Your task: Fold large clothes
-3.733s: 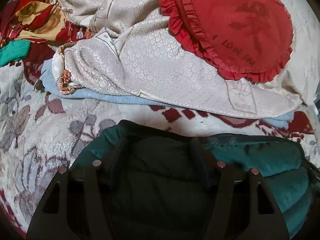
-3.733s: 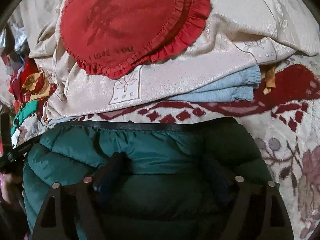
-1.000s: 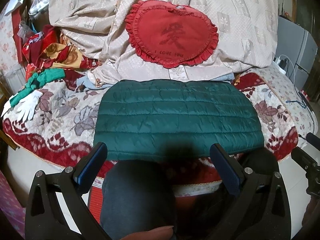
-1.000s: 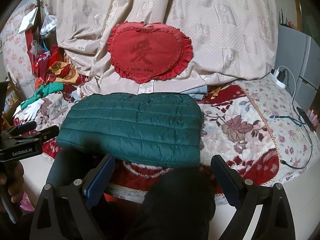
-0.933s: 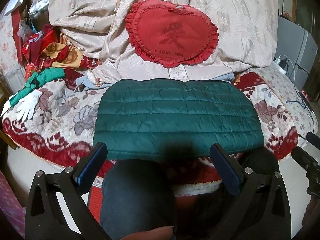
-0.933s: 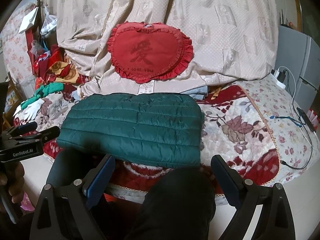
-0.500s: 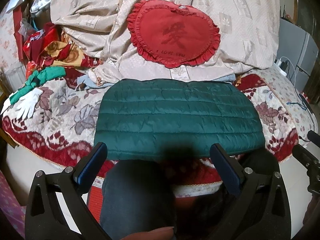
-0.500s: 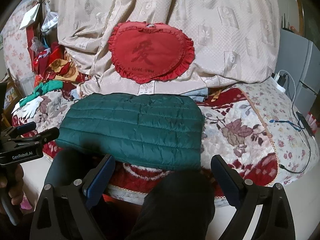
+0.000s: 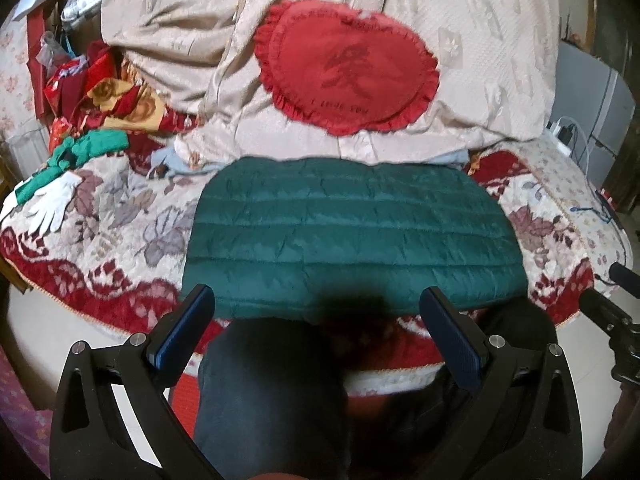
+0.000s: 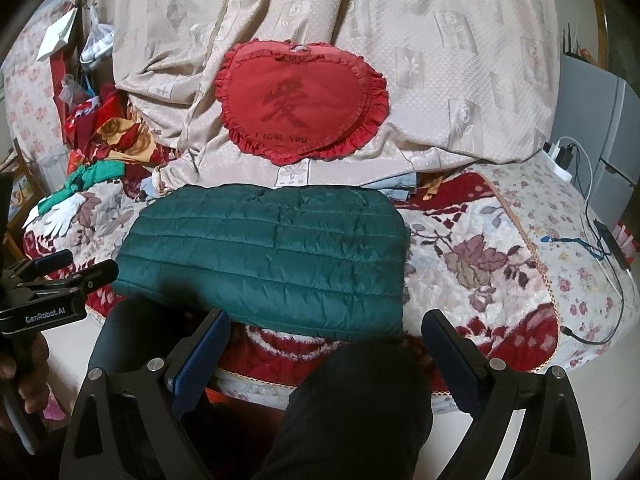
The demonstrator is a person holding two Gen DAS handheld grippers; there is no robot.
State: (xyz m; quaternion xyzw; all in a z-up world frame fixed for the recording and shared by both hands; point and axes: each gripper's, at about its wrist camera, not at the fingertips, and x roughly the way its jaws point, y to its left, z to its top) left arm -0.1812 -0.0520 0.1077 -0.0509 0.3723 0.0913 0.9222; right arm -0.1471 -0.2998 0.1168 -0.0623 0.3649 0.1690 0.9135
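While both tools, left tool and right tool, hang spread and empty above the person's knees, the folded green jacket lies beyond them on the bed, before the red heart cushion.

Dark green quilted jacket; red frilled heart cushion, darker character, perhaps printed; cream-and-red floral bedspread; beige patterned quilt.

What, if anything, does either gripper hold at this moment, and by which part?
Nothing is held. The left gripper and right gripper are both open and empty, short of the folded green jacket lying on the bed.
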